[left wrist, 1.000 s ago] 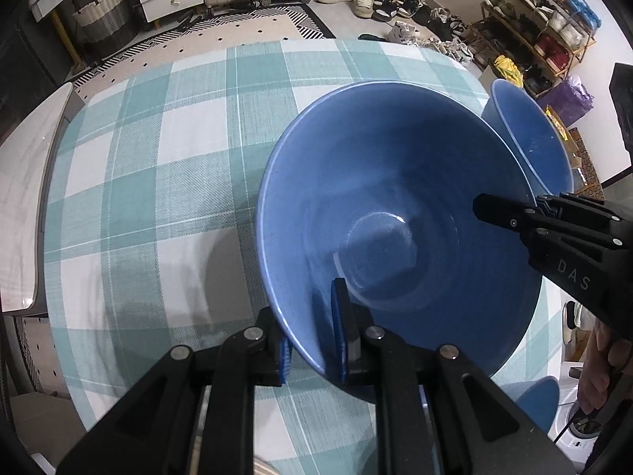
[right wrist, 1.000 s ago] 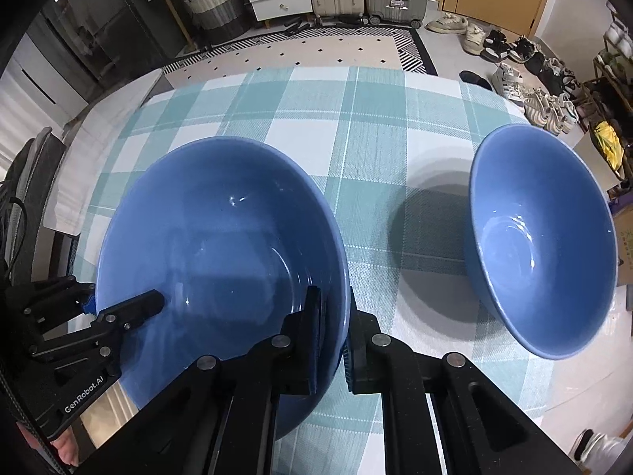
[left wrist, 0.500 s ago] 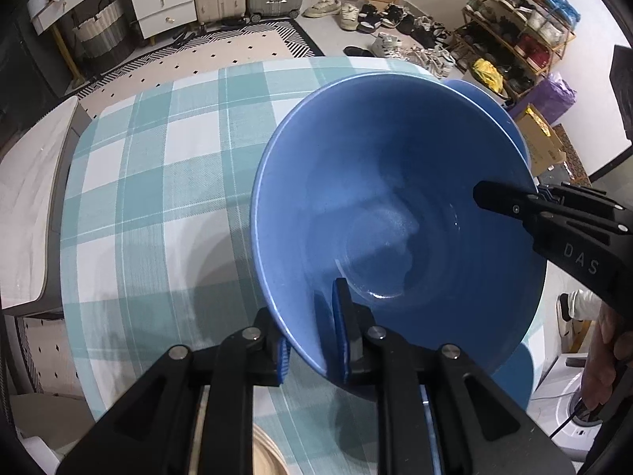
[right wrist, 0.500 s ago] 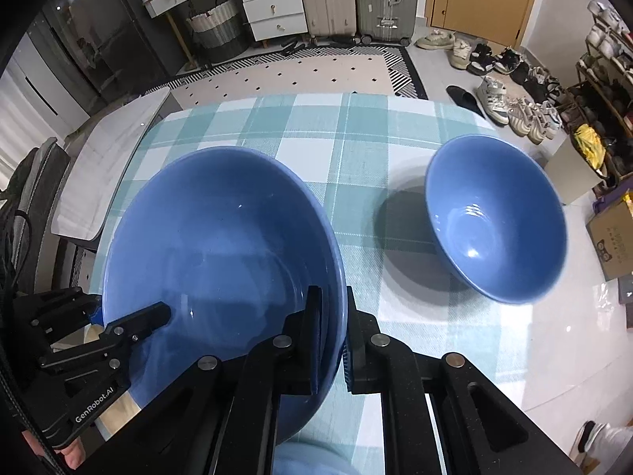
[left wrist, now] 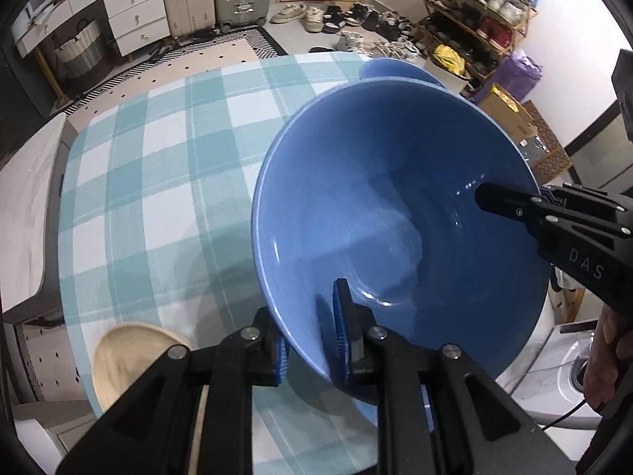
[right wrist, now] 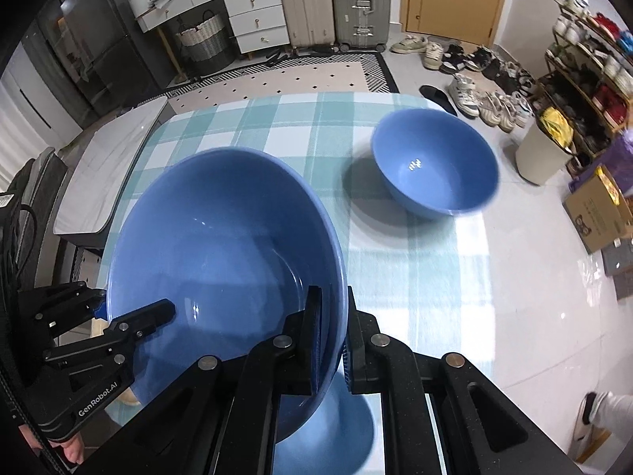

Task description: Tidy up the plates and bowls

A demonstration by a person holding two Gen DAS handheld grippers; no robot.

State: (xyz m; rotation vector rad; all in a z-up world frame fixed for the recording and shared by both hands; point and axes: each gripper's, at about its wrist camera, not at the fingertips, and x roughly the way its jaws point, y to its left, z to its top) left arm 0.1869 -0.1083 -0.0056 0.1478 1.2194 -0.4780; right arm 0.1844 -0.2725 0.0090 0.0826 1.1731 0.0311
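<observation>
A large blue bowl [left wrist: 395, 213] is held in the air above the checked tablecloth [left wrist: 158, 182] by both grippers. My left gripper [left wrist: 312, 336] is shut on its near rim. My right gripper [right wrist: 334, 336] is shut on the opposite rim and shows in the left wrist view [left wrist: 510, 202] at the right. The same bowl fills the lower left of the right wrist view [right wrist: 221, 261], where the left gripper [right wrist: 130, 316] also shows. A second blue bowl [right wrist: 435, 166] stands on the table at the far right; only its rim [left wrist: 391, 69] shows behind the held bowl.
A beige plate [left wrist: 130, 360] lies at the table's near left edge. A blue dish [right wrist: 328, 435] lies on the table under the held bowl. A grey bench [right wrist: 107, 162] stands left of the table. Shoes and a shoe rack [right wrist: 585, 91] lie beyond on the right.
Both grippers have lifted the large bowl higher off the table and tilted it. The second bowl and table look smaller and farther. The beige plate has come into view.
</observation>
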